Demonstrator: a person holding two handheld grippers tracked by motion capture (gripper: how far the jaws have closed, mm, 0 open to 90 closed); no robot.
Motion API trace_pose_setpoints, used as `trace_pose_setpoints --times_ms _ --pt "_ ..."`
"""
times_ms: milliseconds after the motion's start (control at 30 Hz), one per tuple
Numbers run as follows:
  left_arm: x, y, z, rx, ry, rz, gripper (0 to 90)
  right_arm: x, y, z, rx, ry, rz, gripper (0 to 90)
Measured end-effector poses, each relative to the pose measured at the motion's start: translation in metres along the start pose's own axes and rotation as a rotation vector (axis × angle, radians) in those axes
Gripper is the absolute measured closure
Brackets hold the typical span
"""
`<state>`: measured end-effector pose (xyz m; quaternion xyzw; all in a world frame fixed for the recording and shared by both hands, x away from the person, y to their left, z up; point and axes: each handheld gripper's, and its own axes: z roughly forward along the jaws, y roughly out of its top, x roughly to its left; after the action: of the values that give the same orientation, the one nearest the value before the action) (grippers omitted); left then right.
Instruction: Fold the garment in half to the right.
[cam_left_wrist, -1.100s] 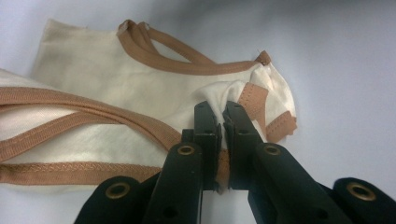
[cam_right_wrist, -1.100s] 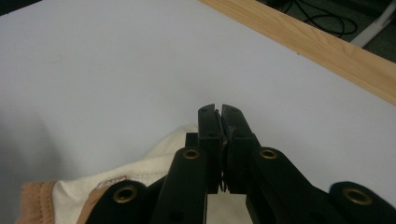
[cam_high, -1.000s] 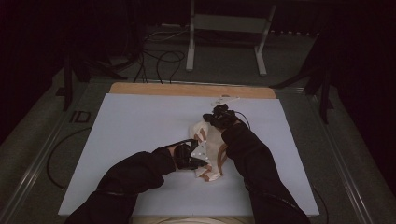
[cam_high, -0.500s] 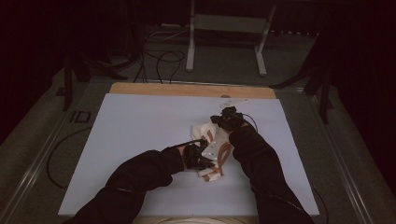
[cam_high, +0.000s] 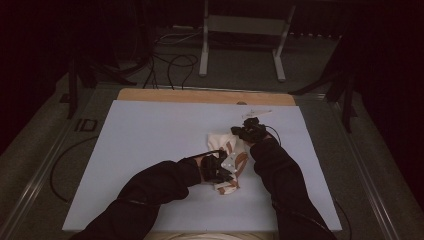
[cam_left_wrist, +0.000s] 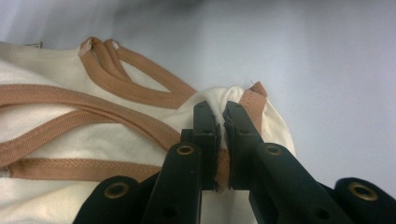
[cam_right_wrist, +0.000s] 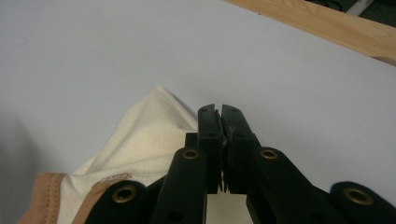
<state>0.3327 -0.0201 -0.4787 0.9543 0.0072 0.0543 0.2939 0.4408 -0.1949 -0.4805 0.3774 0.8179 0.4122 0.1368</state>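
Observation:
A cream garment with tan trim lies bunched on the pale table, right of centre. My left gripper is at its near end. In the left gripper view the left gripper is shut on a fold of the garment at a tan-trimmed edge. My right gripper is at the garment's far end. In the right gripper view the right gripper is shut, and cream cloth of the garment runs in under its jaws. Dark sleeves cover both forearms.
A wooden strip runs along the table's far edge. A small white object lies just beyond the right gripper. A black cable loops off the table's left side. Metal stand legs and cables stand on the floor behind.
Both hands have shifted a little to the right and toward the near edge, carrying the garment's ends with them. Both grippers stay shut.

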Motion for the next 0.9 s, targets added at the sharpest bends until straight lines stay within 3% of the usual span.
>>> trace_pose_setpoints --times_ms 367,433,500,600,867,900 --pt "0.001 0.002 0.011 0.008 -0.029 -0.017 83.2 -0.008 -0.011 0.000 0.011 0.008 0.039 84.3" --pt "0.000 0.003 0.009 -0.011 -0.027 -0.015 73.9 -0.009 -0.012 0.000 0.007 0.006 0.048 76.5" --pt "-0.001 0.003 0.007 -0.029 -0.010 -0.014 61.2 -0.010 -0.010 -0.001 0.010 0.007 0.055 63.0" --pt "-0.001 0.003 0.001 -0.051 0.001 -0.037 48.7 -0.011 -0.007 -0.003 0.007 0.001 0.055 52.8" --pt "0.004 -0.004 -0.015 -0.103 0.012 -0.121 26.1 -0.006 -0.001 -0.006 0.013 0.014 0.044 45.1" --pt "0.005 -0.006 -0.017 -0.115 -0.004 -0.125 22.6 -0.004 0.000 -0.006 0.019 0.012 0.043 45.0"
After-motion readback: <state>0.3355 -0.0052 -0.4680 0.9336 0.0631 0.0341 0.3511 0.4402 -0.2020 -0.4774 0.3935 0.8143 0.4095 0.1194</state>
